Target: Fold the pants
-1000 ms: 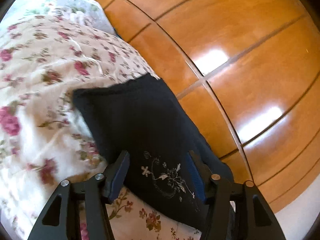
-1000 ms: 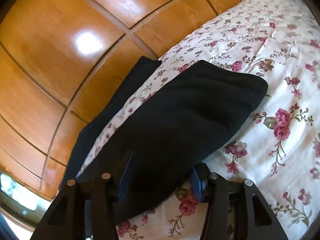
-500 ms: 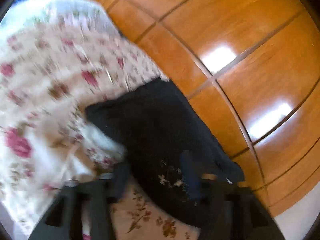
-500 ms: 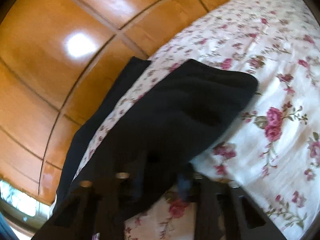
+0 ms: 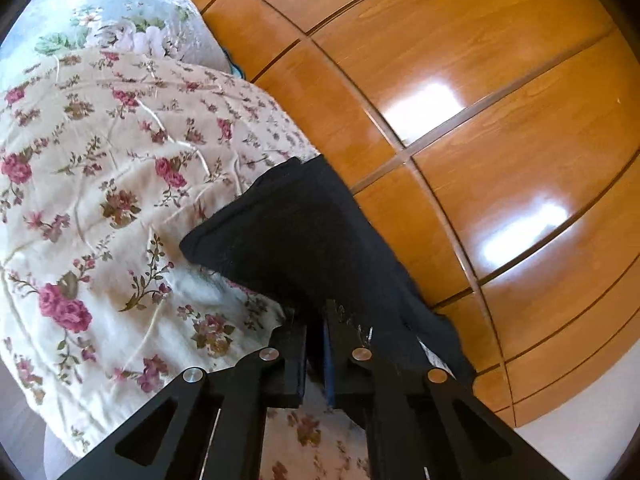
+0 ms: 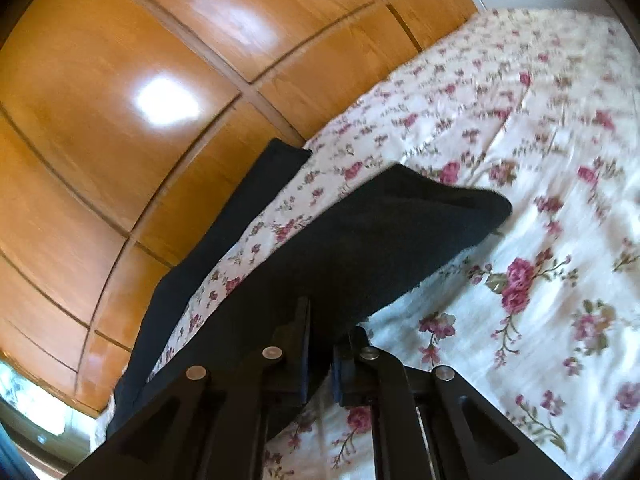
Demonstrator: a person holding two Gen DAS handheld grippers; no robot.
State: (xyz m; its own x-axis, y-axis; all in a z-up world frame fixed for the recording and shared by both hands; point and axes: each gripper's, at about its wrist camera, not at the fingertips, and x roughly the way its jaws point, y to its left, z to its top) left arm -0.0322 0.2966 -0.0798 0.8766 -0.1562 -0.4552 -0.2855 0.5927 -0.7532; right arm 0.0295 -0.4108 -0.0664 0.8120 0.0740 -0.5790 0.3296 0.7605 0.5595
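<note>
**Pants pinched at both ends, ready to lift**

Left wrist view: my left gripper (image 5: 316, 344) has its jaws drawn tight on the near edge of the black pants (image 5: 304, 236), with dark cloth running straight into the narrow slit between the pads. The fabric rises off the floral bedspread (image 5: 100, 184) toward my jaws, and its far corner hangs free above the quilt, so the grip is clearly carrying some of the weight. This part lies along the side of the bed, right against the glossy wooden wardrobe (image 5: 480, 128), and some cloth droops over the bed's edge beside that wood. A pale flowered pillow (image 5: 120, 28) sits at the far end, well clear of the work.

Right wrist view: my right gripper (image 6: 320, 344) is likewise clamped on the pants (image 6: 360, 248), jaws nearly together with a thick fold of black cloth between them. From here a broad panel stretches away over the bedspread (image 6: 520, 160), while a second dark strip (image 6: 208, 264) runs along the bed's edge next to the wardrobe (image 6: 120, 80); floral cover shows between the two.

I judge I hold two points so the garment lifts evenly and can be carried over onto itself without bunching. The edge draped near the wardrobe could drag or slip off the bed.
</note>
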